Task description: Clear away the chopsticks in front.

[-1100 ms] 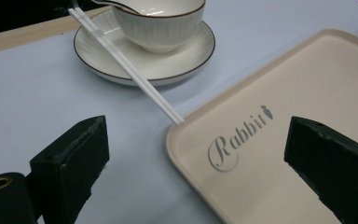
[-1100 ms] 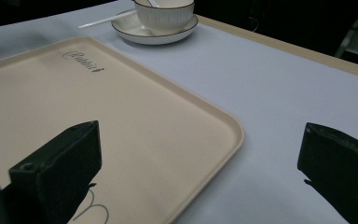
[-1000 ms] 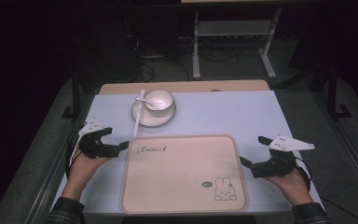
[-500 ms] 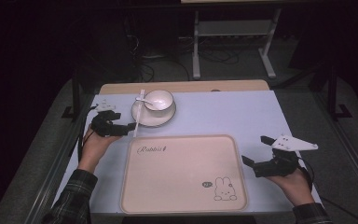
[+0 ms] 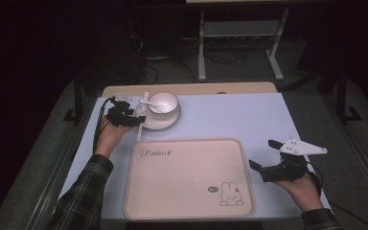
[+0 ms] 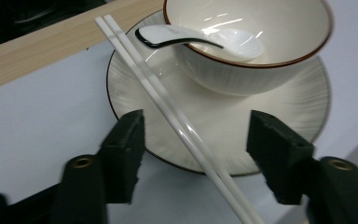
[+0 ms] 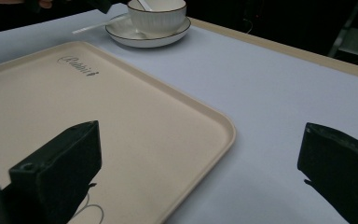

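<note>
Chopsticks [image 6: 168,109] taken as the thing in hand: found lying as a pair, side by side, propped on the rim of the plate [image 6: 270,107] at its left. Far ends seen up by the spoon [image 6: 205,38] in the bowl [image 6: 247,70], near ends running off the plate onto the table [image 5: 230,115] toward the tray [image 5: 187,191].

Left gripper [image 5: 135,118] placed right at the plate's left edge, straddling the pair. Jaws apart and just closing, with the chopsticks between them but neither pad pressing yet. In the left gripper view, saw the sticks crossing the gap on a slant, upper left to lower right, and sitting closer to the jaw at the left of that picture than to the other.

Judged that slant as the crux. Long axis ran roughly away from the person across the table, so the closing line cut it at an angle rather than squarely. Expected one pad to meet the sticks first and nudge them sideways along the rim.

Right gripper [image 5: 263,154] held low beside the tray's right edge, jaws wide apart with nothing between them. Well apart from the chopsticks, so left hand clearly the nearer one.
</note>
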A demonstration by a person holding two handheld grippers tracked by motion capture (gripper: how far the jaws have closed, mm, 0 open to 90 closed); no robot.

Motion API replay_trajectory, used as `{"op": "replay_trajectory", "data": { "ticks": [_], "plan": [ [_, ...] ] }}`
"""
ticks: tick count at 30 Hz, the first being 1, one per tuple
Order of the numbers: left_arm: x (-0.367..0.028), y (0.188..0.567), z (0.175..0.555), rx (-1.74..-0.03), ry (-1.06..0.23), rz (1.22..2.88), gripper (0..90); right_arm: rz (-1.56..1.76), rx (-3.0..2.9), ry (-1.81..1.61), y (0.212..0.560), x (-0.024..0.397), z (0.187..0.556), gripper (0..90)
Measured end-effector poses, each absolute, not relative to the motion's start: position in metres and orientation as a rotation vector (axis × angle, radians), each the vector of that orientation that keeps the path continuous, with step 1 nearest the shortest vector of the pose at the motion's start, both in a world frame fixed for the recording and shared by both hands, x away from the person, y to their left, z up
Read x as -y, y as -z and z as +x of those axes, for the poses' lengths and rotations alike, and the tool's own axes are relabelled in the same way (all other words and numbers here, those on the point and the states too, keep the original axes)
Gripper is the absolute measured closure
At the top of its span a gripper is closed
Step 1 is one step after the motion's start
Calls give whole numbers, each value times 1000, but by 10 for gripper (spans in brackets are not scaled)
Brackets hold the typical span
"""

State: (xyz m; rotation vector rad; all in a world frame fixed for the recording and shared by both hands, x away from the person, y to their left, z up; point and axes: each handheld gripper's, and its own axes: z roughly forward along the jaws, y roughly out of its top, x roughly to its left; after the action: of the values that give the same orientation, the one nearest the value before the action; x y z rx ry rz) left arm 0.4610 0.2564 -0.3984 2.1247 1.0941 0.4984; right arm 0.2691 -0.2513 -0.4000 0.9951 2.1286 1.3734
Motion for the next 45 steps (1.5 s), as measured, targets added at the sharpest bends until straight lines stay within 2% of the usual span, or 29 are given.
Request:
{"op": "replay_trajectory", "data": {
  "ticks": [4,8,20,27,33,39,45],
  "plan": [
    [-250,408,474,-1112,-482,2156,433,1000,-2132,-1373,401,253,269,0],
    [-242,411,482,-1108,-524,2186,490,1007,-2124,-1378,401,255,269,0],
    [-238,427,493,-1173,-547,2220,636,1015,-2123,-1383,401,259,268,0],
    [-239,428,495,-1205,-569,2191,774,1011,-2127,-1385,401,257,268,0],
    [-238,425,498,-1227,-570,2209,776,1008,-2129,-1386,401,257,268,0],
    [-243,417,497,-1238,-562,2179,654,1007,-2126,-1388,401,258,267,0],
    [-257,404,484,-1234,-470,2138,606,1007,-2124,-1389,400,258,267,0]
  ]
}}
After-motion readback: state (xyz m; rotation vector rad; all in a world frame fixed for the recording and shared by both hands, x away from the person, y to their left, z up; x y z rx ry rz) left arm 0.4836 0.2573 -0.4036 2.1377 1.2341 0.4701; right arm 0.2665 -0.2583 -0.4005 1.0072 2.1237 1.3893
